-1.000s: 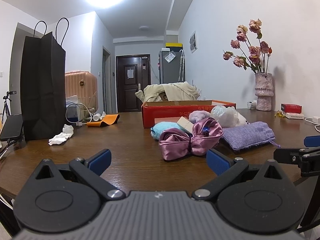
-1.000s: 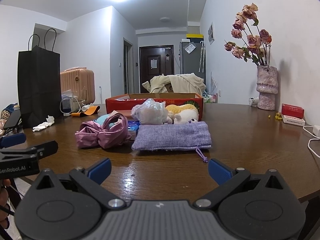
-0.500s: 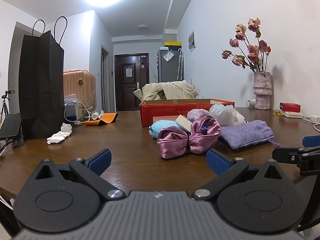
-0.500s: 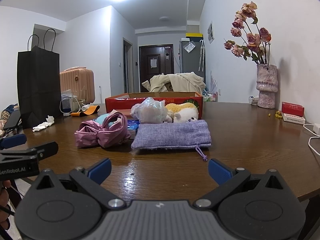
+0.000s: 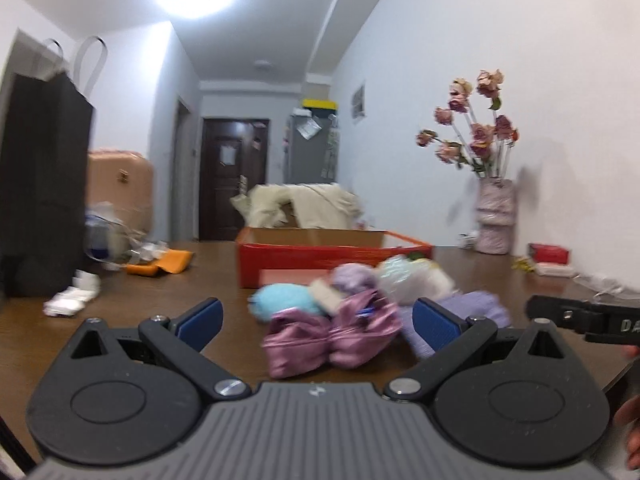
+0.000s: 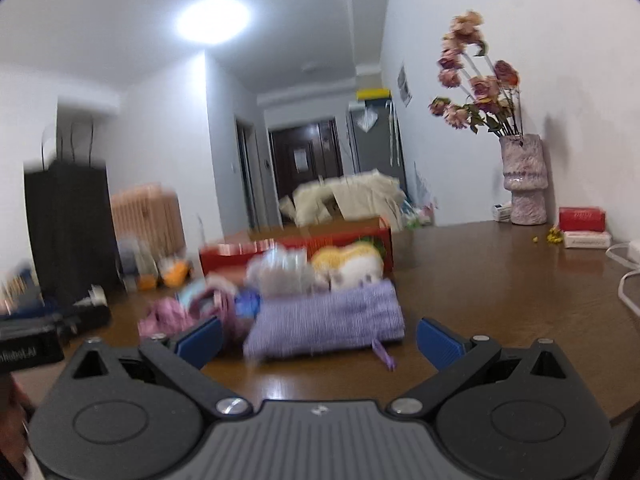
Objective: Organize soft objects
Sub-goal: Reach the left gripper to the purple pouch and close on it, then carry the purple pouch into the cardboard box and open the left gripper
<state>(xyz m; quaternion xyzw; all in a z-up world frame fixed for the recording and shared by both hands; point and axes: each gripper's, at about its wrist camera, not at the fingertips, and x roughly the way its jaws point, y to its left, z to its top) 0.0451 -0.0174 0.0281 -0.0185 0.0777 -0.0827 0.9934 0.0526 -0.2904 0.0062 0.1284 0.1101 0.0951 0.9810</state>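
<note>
A pile of soft things lies on the brown table in front of an open red box [image 5: 332, 254]. A pink satin bow [image 5: 332, 334] lies nearest my left gripper [image 5: 318, 322], which is open and empty with the bow between its fingers, just ahead. A light blue plush [image 5: 286, 300] lies behind the bow. A purple drawstring pouch [image 6: 328, 322] lies just ahead of my right gripper [image 6: 320, 338], which is open and empty. A clear plastic bag [image 6: 280, 272] and a yellow-and-white plush [image 6: 352, 264] lie behind the pouch. Both views are blurred.
A black paper bag [image 5: 40, 200] stands at the left, with crumpled white tissue [image 5: 72, 298] and an orange item [image 5: 168, 264] near it. A vase of dried roses [image 6: 522, 180] and a small red box [image 6: 580, 220] stand at the right by the wall. A white cable [image 6: 628, 280] lies at the right edge.
Both grippers have moved forward toward the pile; the bow and the pouch appear larger and closer. The right view has tilted. Both grippers stay open.
</note>
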